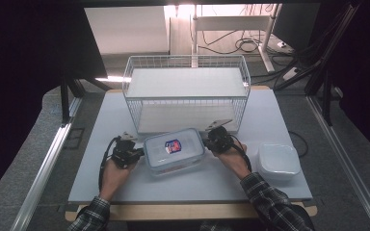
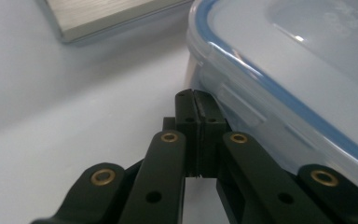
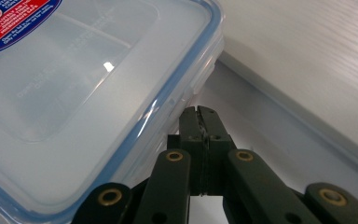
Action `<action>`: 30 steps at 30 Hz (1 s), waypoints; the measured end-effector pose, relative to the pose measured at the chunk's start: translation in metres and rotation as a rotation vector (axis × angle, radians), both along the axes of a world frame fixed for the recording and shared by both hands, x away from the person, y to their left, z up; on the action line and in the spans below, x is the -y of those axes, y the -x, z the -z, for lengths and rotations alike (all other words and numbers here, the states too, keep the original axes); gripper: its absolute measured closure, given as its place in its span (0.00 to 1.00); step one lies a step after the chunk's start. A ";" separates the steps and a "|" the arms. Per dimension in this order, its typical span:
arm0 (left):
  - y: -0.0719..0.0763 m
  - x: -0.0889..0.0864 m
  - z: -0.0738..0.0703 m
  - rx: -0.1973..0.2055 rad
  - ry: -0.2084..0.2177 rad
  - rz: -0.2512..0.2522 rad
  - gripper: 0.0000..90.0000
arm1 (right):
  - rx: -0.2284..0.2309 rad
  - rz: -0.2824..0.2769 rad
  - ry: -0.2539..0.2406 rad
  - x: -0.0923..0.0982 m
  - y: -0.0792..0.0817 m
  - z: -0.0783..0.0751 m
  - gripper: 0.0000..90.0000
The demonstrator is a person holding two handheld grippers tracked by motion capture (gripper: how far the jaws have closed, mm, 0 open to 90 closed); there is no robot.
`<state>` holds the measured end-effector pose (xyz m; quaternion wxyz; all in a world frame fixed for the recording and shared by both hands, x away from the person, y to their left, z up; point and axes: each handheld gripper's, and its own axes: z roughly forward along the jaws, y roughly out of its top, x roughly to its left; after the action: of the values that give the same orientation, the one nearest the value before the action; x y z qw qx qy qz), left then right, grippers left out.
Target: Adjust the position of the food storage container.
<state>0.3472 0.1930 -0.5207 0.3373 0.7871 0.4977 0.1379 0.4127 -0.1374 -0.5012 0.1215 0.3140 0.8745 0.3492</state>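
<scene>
- Food container (image 1: 174,151): rectangular, clear plastic, rounded corners.
- Lid: translucent, on the container, with a blue seal line running round its rim and a flap showing at each short side.
- Label (image 1: 173,146): red, white and blue sticker near the middle of the lid; print too small to read.
- Pose: upright and flat, long sides slightly skewed to the near edge.
- Position: on the tabletop (image 1: 192,180), near its middle, just in front of the wire basket (image 1: 188,94).
</scene>
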 end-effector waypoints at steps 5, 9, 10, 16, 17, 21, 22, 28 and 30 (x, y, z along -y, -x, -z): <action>-0.011 0.012 0.001 -0.002 0.018 0.049 1.00 | -0.025 0.037 0.012 0.016 0.013 -0.005 0.99; -0.012 0.022 0.001 -0.008 0.022 0.084 1.00 | -0.033 0.059 0.019 0.029 0.029 -0.006 1.00; -0.012 0.024 0.001 -0.010 0.020 0.096 1.00 | -0.031 0.064 0.023 0.031 0.032 -0.006 0.99; -0.007 0.037 -0.001 0.002 -0.015 0.135 1.00 | -0.008 0.087 0.055 0.042 0.051 -0.008 0.99; -0.007 0.038 -0.001 0.007 -0.016 0.137 1.00 | -0.008 0.087 0.060 0.043 0.052 -0.008 0.99; -0.001 0.028 -0.009 0.056 -0.035 0.117 0.95 | 0.016 0.079 0.083 0.044 0.053 -0.010 0.96; 0.003 0.023 -0.011 0.074 -0.041 0.106 0.93 | 0.025 0.085 0.086 0.045 0.055 -0.012 0.94; 0.026 0.002 -0.017 0.101 0.025 0.082 0.64 | 0.089 0.096 0.057 0.060 0.064 -0.023 0.78; 0.033 0.000 -0.020 0.123 0.035 0.094 0.55 | 0.102 0.097 0.046 0.063 0.067 -0.025 0.72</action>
<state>0.3139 0.1929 -0.5006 0.3873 0.7935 0.4408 0.1614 0.3457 -0.2007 -0.4762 0.1896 0.3348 0.8587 0.3384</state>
